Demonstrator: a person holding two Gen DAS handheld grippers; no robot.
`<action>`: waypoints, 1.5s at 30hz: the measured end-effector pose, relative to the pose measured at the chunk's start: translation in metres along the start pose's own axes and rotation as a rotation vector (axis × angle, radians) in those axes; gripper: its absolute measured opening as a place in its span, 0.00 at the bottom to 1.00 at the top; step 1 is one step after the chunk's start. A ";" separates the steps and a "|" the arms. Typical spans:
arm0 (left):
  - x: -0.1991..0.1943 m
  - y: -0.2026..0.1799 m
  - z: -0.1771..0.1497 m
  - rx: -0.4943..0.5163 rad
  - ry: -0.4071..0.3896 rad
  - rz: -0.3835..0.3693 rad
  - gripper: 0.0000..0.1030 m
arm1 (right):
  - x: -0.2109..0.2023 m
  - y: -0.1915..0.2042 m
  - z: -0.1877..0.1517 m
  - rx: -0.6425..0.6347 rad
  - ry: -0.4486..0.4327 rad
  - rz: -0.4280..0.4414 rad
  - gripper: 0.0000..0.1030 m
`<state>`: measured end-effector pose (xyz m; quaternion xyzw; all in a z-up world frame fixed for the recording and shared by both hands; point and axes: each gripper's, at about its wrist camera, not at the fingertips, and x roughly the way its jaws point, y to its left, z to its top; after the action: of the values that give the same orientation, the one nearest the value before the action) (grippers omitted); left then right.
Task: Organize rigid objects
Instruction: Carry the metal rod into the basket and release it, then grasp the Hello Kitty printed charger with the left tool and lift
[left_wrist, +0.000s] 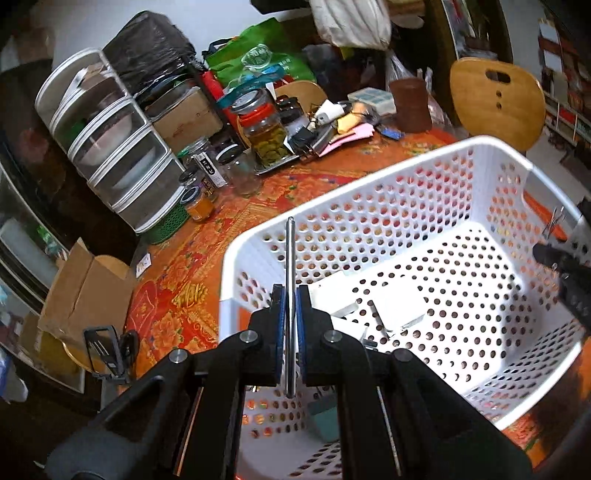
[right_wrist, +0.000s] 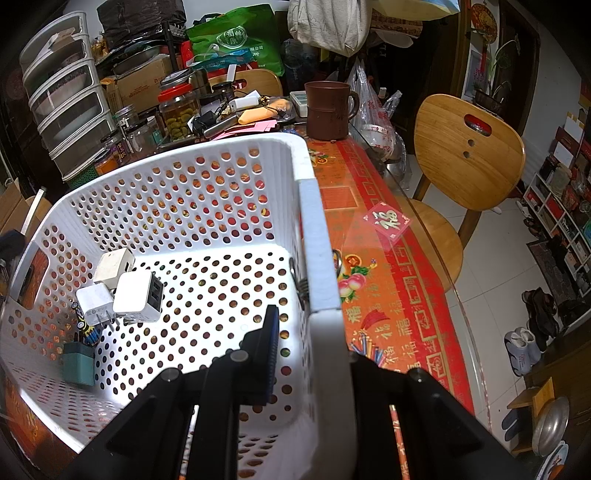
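Here the left claw (left_wrist: 291, 314) pinches a metal rod (left_wrist: 290, 280) upright above the white basket (left_wrist: 369, 192); the right claw (right_wrist: 308, 332) straddles and grips its right rim near the table edge (right_wrist: 436, 258).

Left tongs (left_wrist: 291, 325) matte black, blue ribbed pads, silver round bolts, right tongs (right_wrist: 310, 354) alike

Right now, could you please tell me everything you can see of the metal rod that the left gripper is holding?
The metal rod is thin, straight, round and shiny like polished steel, with a rounded far tip. The left gripper is shut on it, blue pads pressing either side near its lower half. It runs lengthwise between the fingers, both ends sticking out. It hangs over the near corner of the white perforated basket; nothing else visibly touches it.
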<state>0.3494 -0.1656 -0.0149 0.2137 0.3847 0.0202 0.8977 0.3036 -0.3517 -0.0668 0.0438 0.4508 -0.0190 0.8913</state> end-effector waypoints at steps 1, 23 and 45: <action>0.003 -0.004 -0.001 0.005 0.004 -0.005 0.05 | 0.000 0.000 0.000 0.001 0.000 0.000 0.14; -0.034 0.012 -0.034 0.025 -0.147 0.142 0.96 | 0.000 0.000 0.000 0.000 0.001 -0.003 0.14; 0.054 0.110 -0.208 -0.317 0.149 -0.165 0.75 | -0.002 -0.002 -0.001 -0.012 0.000 0.000 0.14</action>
<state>0.2558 0.0221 -0.1351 0.0354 0.4582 0.0224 0.8879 0.3017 -0.3536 -0.0659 0.0383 0.4512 -0.0161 0.8915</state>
